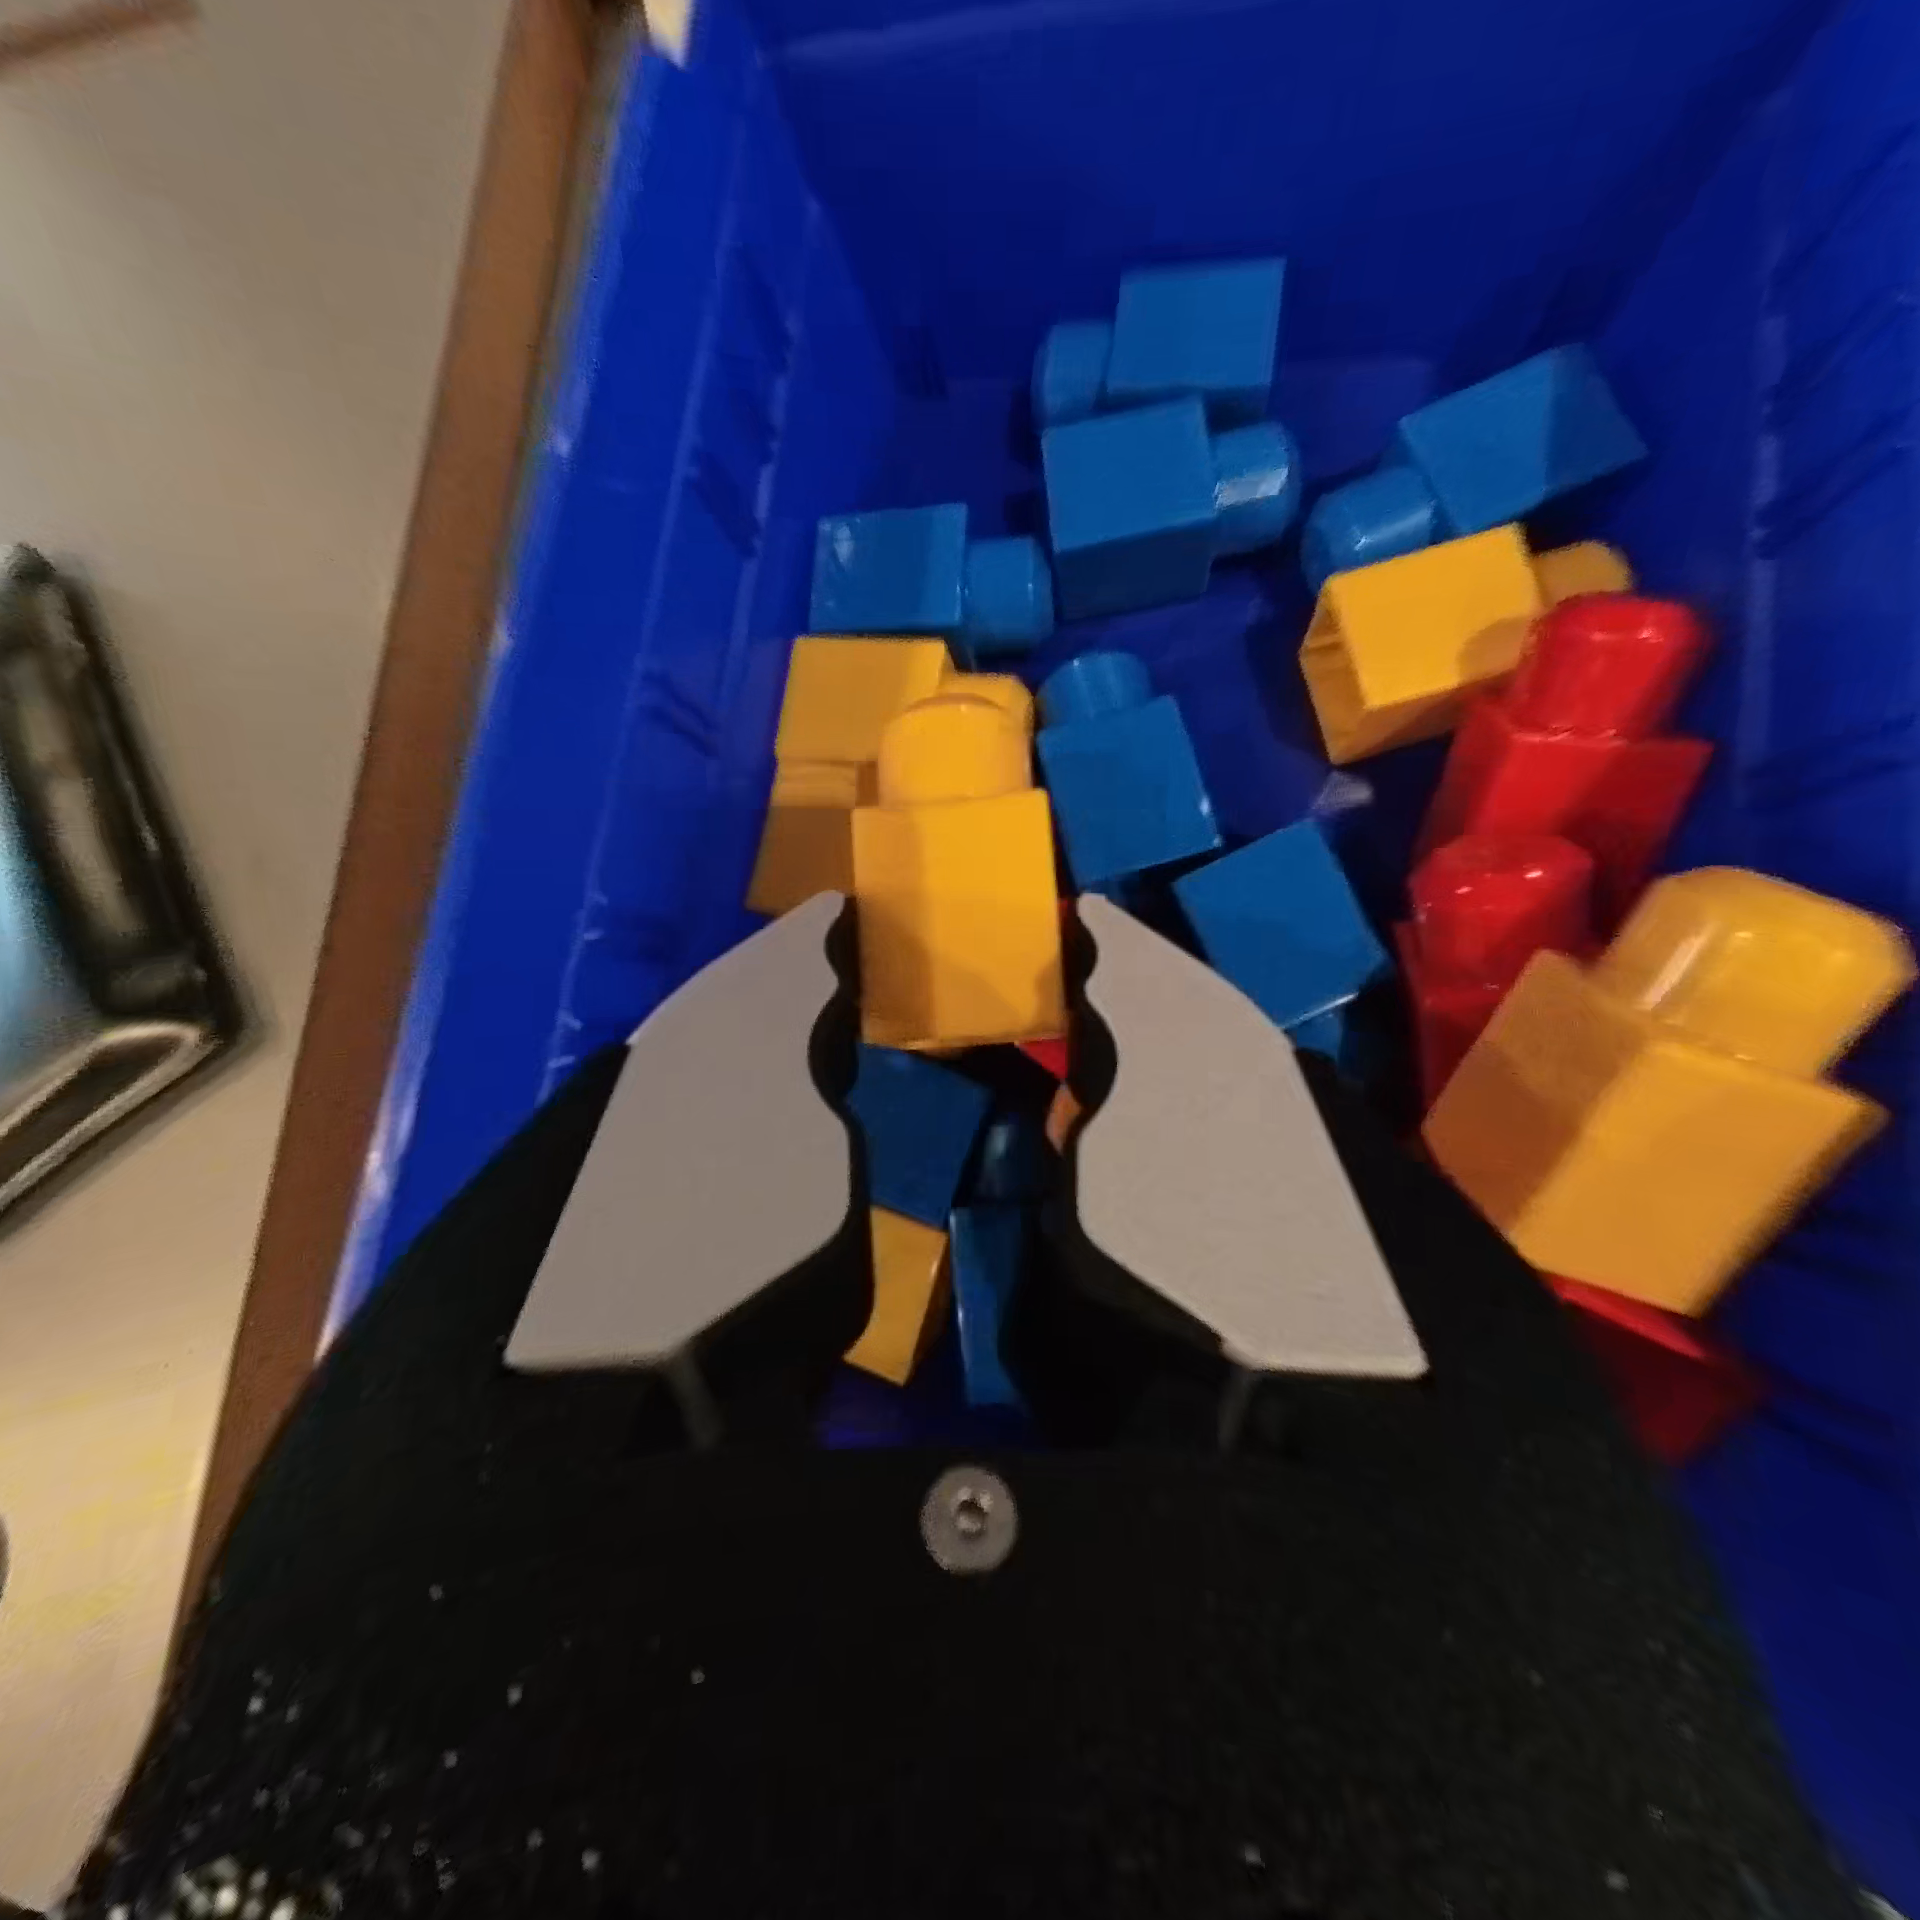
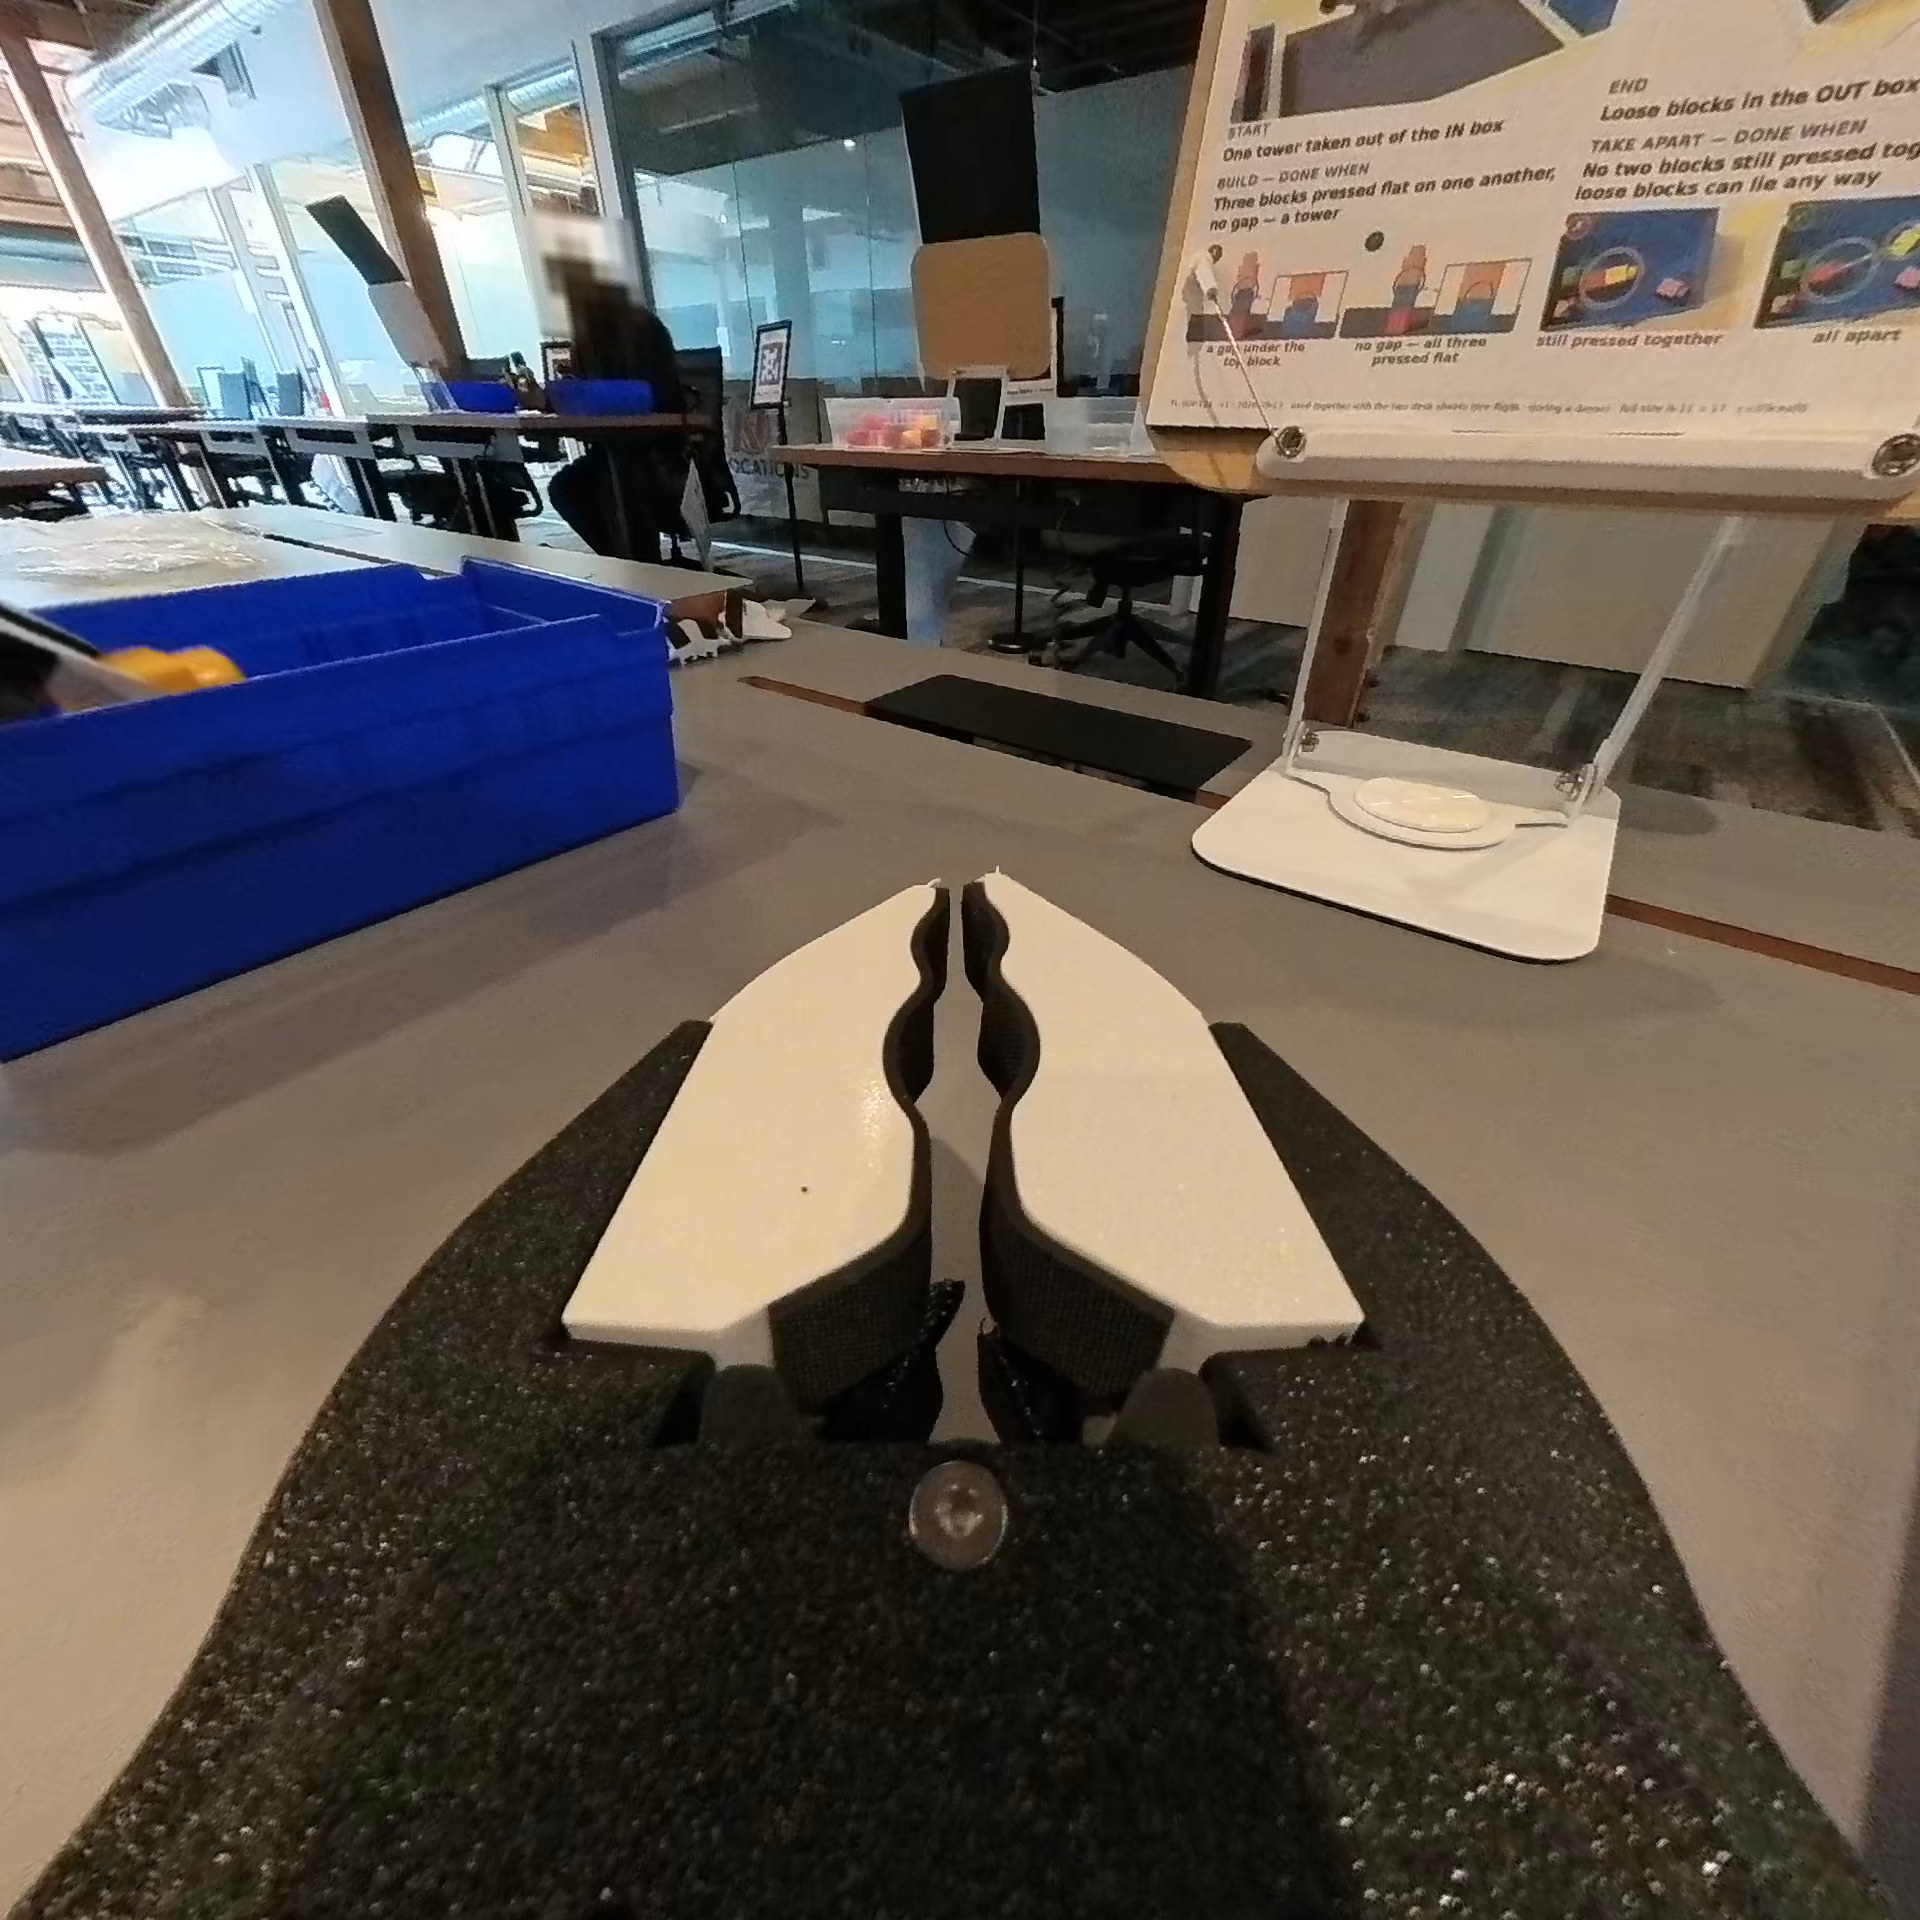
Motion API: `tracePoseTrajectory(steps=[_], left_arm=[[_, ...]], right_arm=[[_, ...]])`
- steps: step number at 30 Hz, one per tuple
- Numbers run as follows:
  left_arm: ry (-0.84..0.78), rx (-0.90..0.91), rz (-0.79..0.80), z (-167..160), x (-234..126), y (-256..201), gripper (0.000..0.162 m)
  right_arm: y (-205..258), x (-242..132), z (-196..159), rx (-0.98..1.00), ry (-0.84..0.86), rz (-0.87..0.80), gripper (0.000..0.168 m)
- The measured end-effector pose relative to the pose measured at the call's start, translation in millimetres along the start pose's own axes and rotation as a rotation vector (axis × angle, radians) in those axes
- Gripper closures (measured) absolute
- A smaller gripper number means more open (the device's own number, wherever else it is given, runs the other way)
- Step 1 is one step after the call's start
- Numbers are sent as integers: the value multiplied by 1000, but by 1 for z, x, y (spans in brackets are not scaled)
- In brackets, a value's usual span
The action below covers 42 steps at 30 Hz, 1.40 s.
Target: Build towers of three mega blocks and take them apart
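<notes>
1. Left wrist view: our left gripper [image 1: 961,940] reaches into the blue bin [image 1: 1351,156], its two fingers clamped on a yellow block [image 1: 956,914] at frame centre, stud pointing up-frame.
2. Loose blue blocks [image 1: 1132,509] crowd just beyond and right of it; red blocks [image 1: 1558,748] and a large yellow block [image 1: 1662,1122] press in at right. Bin wall [image 1: 623,623] runs close along the left; bare bin floor shows only toward the top.
3. Right wrist view: our right gripper [image 2: 956,894] hovers over the grey table [image 2: 1558,1143], fingers nearly touching, nothing between.
4. The bin sits mid-left; a white stand [image 2: 1455,862] with an instruction sheet [image 2: 1558,208] sits upper right. Bare tabletop lies between them.
</notes>
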<state>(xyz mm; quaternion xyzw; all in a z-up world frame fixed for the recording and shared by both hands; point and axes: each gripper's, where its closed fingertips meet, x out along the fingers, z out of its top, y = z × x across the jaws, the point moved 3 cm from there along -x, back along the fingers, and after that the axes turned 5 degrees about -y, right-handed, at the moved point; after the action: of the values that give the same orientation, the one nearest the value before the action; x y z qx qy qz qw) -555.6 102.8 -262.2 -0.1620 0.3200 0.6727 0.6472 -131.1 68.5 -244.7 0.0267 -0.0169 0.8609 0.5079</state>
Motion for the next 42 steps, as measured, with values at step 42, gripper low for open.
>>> tracePoseTrajectory(steps=[42], left_arm=[[-309, 436, -698, 10, -94, -264, 92]], right_arm=[[-1, 0, 1, 0, -3, -5, 166]])
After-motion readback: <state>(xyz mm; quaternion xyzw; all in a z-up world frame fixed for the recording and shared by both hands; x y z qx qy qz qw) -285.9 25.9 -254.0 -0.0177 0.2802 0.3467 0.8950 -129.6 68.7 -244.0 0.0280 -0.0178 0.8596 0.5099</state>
